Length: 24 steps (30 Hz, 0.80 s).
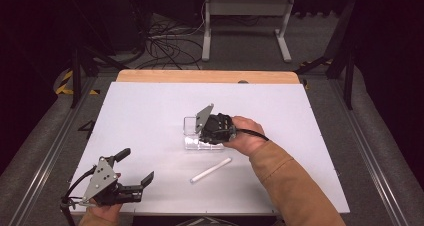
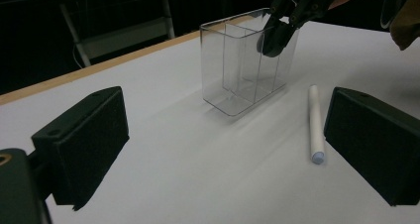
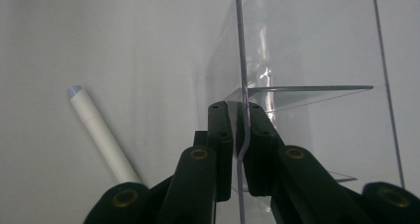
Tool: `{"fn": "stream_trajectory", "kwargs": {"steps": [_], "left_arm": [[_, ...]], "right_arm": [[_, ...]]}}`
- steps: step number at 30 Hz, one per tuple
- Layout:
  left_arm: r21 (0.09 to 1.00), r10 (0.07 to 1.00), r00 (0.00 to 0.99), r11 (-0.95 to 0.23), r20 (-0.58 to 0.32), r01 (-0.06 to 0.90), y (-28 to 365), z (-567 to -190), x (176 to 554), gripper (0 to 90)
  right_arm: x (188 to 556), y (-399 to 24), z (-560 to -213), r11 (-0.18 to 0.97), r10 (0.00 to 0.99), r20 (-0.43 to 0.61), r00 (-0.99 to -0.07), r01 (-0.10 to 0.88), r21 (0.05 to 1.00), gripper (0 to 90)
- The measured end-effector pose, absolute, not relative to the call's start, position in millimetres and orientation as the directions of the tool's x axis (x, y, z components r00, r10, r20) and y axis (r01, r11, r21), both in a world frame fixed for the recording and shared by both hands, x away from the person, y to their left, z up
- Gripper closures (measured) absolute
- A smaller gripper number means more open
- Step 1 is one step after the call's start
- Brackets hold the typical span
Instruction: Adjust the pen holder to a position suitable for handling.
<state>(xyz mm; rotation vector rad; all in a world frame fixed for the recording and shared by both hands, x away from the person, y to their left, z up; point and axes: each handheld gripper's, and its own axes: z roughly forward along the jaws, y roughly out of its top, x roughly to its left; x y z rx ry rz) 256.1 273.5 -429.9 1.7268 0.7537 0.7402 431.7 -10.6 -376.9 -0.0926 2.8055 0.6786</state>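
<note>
At the near left corner of the white counter [image 1: 150, 111], the left gripper [image 1: 134, 167] rests in the person's left hand [image 1: 100, 213] with its jaws spread wide and nothing between them; its own view shows bare counter in the gap. It looks parked there, clear of the work, perhaps waiting for a turn at the white marker [image 1: 210, 170], which lies flat on the counter between the two hands, just in front of the organizer and apart from it.

Toward the middle of the counter stands the clear plastic organizer [image 2: 242, 60], upright, open at the top and split by thin dividers into compartments. The right gripper [image 3: 236, 115] comes down over its rim from above, held in the right hand [image 1: 247, 136], and its jaws are pinched tight on one thin outer wall, one jaw inside the box and one outside. Gripping the wall by its edge seems chosen because the box is too broad to span; it gives a firm hold for dragging or steadying the organizer, probably so the marker can be dropped in.
</note>
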Motion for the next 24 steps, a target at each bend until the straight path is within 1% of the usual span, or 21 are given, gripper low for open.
{"fn": "stream_trajectory", "kwargs": {"steps": [13, 17, 21, 22, 24], "left_arm": [[0.961, 0.782, 0.613, -0.242, 0.113, 0.132, 272.5, -430.0, 256.1, 4.4], [0.961, 0.782, 0.612, -0.243, 0.114, 0.132, 272.3, -430.2, 256.2, 4.4], [0.961, 0.781, 0.614, -0.245, 0.115, 0.132, 272.1, -430.4, 256.4, 4.4], [0.96, 0.781, 0.614, -0.246, 0.115, 0.132, 272.0, -430.4, 256.4, 4.4], [0.961, 0.781, 0.614, -0.244, 0.114, 0.132, 271.8, -430.4, 256.4, 4.4]], "right_arm": [[436.1, -7.1, -382.3, 0.902, 0.015, -0.244, -0.97, -0.092, 0.421, 83.5], [436.7, -5.8, -383.5, 0.905, 0.008, -0.246, -0.969, -0.098, 0.415, 82.9], [436.3, -5.5, -383.5, 0.904, 0.027, -0.242, -0.97, -0.08, 0.42, 82.4], [436.2, -5.6, -383.5, 0.903, 0.029, -0.239, -0.971, -0.077, 0.422, 81.9], [436.0, -6.9, -382.1, 0.897, 0.043, -0.239, -0.97, -0.068, 0.438, 77.6]]}}
